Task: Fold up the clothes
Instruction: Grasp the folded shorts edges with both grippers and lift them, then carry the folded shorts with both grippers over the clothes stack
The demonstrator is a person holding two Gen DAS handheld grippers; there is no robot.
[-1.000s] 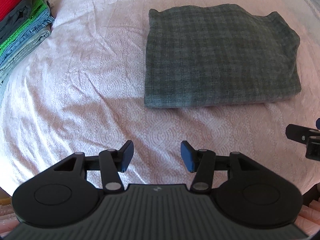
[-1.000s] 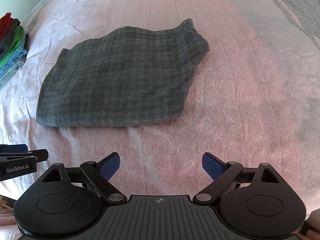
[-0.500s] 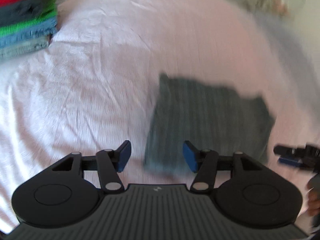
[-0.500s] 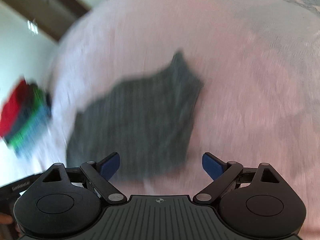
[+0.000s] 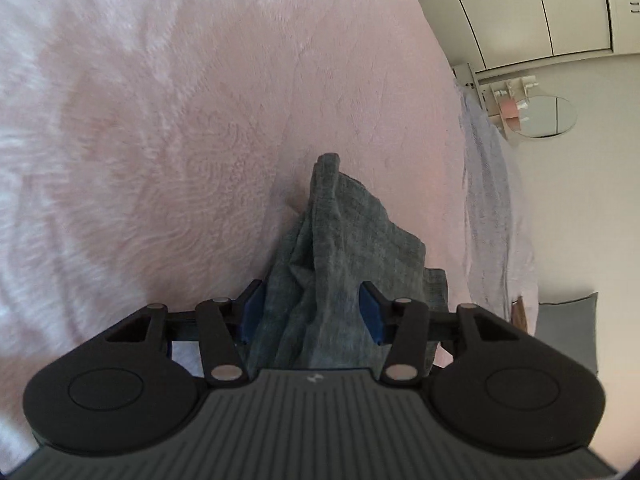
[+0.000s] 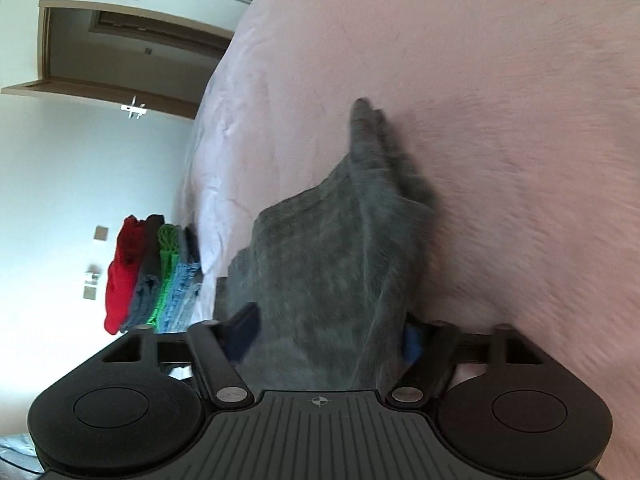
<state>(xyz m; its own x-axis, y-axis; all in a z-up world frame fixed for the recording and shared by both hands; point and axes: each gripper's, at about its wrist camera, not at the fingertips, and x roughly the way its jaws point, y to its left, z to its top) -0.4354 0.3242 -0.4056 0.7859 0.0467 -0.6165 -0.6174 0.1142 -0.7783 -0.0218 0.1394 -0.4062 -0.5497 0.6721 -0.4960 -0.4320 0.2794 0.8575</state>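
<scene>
Grey plaid garment point(image 5: 344, 248), a second ago flat and folded mid-bed, now hangs bunched above the bed point(image 5: 160, 120). Left claw point(image 5: 310, 312) and right claw point(image 6: 328, 334) each pinch it, likely carrying it toward the folded stack point(image 6: 152, 276) at the bed's edge.

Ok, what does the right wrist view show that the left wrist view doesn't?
Right wrist only: the stack of folded clothes at the bed's edge, and a doorway. Left wrist only: an oval mirror and wall cabinets. Both: the grey checked garment between a gripper's fingers, left gripper, right gripper, over the pink bedspread.
</scene>
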